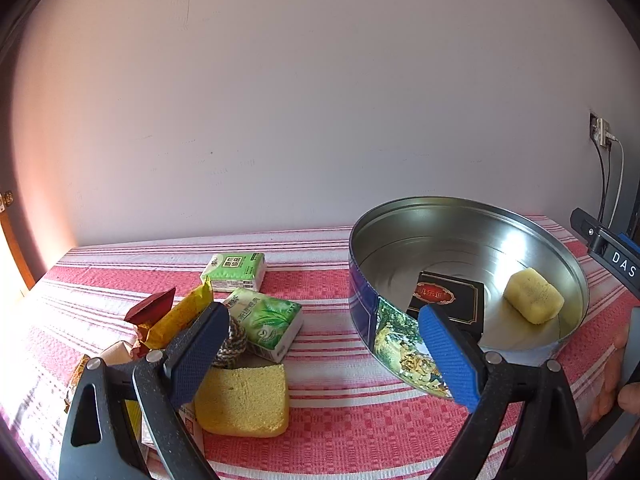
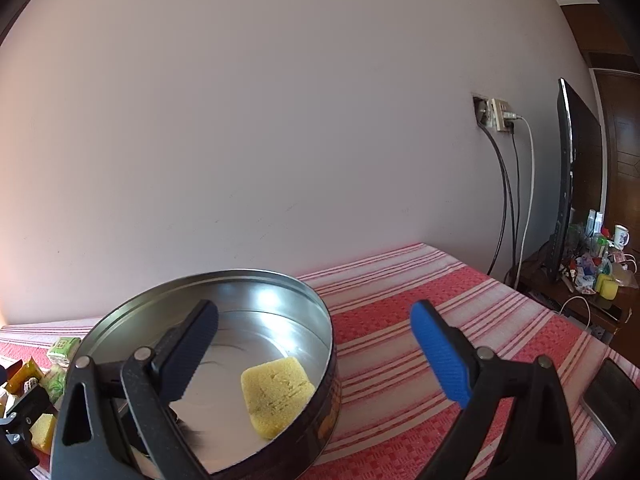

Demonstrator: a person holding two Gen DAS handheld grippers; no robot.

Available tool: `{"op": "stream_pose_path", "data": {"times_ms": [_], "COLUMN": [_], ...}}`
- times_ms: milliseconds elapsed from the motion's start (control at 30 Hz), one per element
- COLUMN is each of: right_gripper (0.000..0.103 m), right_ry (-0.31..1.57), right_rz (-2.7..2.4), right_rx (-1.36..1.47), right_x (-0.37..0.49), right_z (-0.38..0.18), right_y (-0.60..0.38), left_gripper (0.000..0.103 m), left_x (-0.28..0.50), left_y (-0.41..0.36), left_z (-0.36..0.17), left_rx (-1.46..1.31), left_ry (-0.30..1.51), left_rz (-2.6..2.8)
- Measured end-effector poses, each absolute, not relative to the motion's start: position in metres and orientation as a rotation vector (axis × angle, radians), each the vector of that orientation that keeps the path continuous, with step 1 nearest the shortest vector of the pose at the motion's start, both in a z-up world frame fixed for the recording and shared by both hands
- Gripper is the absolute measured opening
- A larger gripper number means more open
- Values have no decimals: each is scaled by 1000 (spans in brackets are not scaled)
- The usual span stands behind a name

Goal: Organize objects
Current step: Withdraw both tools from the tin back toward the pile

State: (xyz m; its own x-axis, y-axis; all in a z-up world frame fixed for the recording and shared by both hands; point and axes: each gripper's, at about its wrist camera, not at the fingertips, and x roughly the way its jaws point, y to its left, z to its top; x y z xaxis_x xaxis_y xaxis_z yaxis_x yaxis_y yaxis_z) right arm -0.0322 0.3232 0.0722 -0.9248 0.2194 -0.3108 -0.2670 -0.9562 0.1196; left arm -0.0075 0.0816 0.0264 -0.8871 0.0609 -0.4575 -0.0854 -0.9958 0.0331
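Note:
A round metal tin (image 1: 460, 216) stands on the striped cloth and holds a yellow sponge (image 1: 533, 295) and a black box (image 1: 448, 298). In the right wrist view the tin (image 2: 200, 280) holds the same sponge (image 2: 276, 394). My left gripper (image 1: 324, 348) is open and empty, between the tin and a pile at the left: a yellow sponge (image 1: 244, 400), two green tissue packs (image 1: 236, 270) (image 1: 268, 320), a rope coil (image 1: 232, 342) and snack wrappers (image 1: 176, 316). My right gripper (image 2: 316, 350) is open and empty, its left finger over the tin.
A red-and-white striped cloth (image 1: 320, 420) covers the table against a white wall. A wall socket with cables (image 2: 500, 116), a dark screen (image 2: 572, 184) and a cluttered side table (image 2: 600, 276) stand to the right. A dark flat object (image 2: 612, 400) lies at the cloth's right edge.

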Motion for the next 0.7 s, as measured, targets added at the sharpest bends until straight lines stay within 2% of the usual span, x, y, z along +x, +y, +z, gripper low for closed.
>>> {"op": "stream_pose_path", "data": {"times_ms": [333,700], "right_gripper": [99,100], "right_ry": [260,216], "right_rz": [2824,2869], "right_rx": [-391,-409], "right_x": [-1,21], "right_z": [76,75], "right_y": [305,265], "left_gripper": [97,97], "left_x": [4,16], "left_y": [67,24], "left_z": [19,18], "left_rx": [-738,-785], "left_ry": [121,75], "left_rz": [2979,3013]}}
